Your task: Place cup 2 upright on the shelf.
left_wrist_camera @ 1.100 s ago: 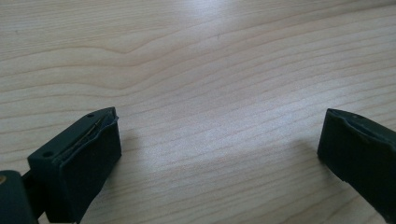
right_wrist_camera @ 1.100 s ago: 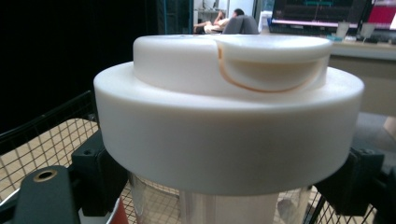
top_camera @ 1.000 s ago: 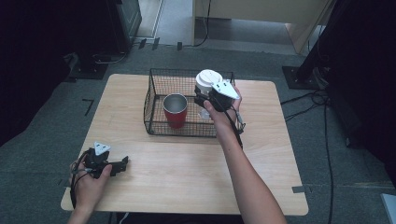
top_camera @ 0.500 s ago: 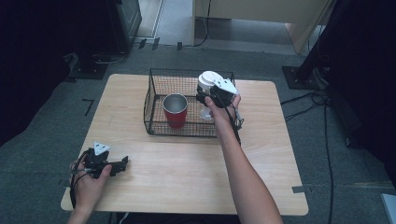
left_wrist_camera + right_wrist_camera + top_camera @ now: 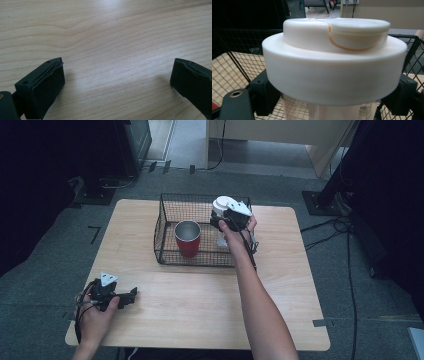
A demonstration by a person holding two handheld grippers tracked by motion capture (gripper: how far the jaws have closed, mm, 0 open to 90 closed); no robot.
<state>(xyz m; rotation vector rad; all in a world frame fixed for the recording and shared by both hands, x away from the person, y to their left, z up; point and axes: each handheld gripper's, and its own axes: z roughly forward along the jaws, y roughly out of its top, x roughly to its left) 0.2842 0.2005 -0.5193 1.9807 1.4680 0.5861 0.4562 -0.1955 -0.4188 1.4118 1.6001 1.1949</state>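
Right gripper (image 5: 223,222) clamped on bottle (image 5: 220,205) under its white lid — now lower, inside basket (image 5: 165,220), right of red cup (image 5: 188,238). Left gripper (image 5: 131,294) unmoved, jaws wide, empty.

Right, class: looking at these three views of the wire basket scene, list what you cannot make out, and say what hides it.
- The clear bottle with the white lid: right gripper view cuts off its lower body at the bottom edge.
- The bottle's base: hidden in the high view behind the right gripper and hand.
- Inside of the red metal cup: too small to tell whether it holds anything.
- Left gripper: its body lies outside its own view.
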